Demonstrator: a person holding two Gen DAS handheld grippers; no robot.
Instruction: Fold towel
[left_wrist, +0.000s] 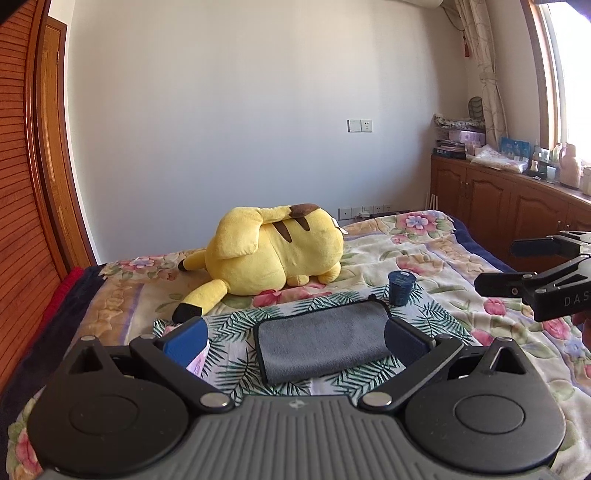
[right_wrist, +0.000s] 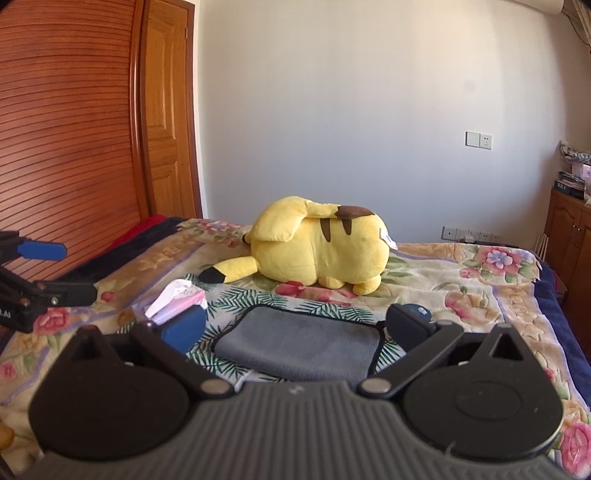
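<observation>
1. A bedroom with a plain white wall (left_wrist: 240, 110), a wooden door (right_wrist: 166, 122) and slatted wardrobe to the left, and wooden cabinets (left_wrist: 509, 206) under the window on the right.
2. The bed (left_wrist: 461, 258) carries a floral blanket, and over its near middle lies a palm-leaf printed cloth (left_wrist: 236, 328).
3. The towel (left_wrist: 321, 338) – grey, dark-edged, already folded into a thick rectangle – lies flat on that leaf cloth, near the bed's front edge.
4. My left tool (left_wrist: 295, 341) hangs above the near edge of the bed with its blue-padded fingers (left_wrist: 186, 341) spread wide on either side of the towel; it holds nothing.
5. My right tool (right_wrist: 295, 328) is likewise wide open and empty, its fingers framing the towel from above. In the left wrist view it shows at the right edge of the bed (left_wrist: 532, 273), its black fingers apart.
6. A yellow plush toy (left_wrist: 273, 251) lies on its side toward the far edge of the bed, behind the towel.
7. A small dark blue cup (left_wrist: 400, 288) stands just beyond the towel's far right corner.
8. A pink-and-white tissue packet (right_wrist: 177, 299) sits on the leaf cloth beside the towel's left end – close, though I cannot tell if it touches.
</observation>
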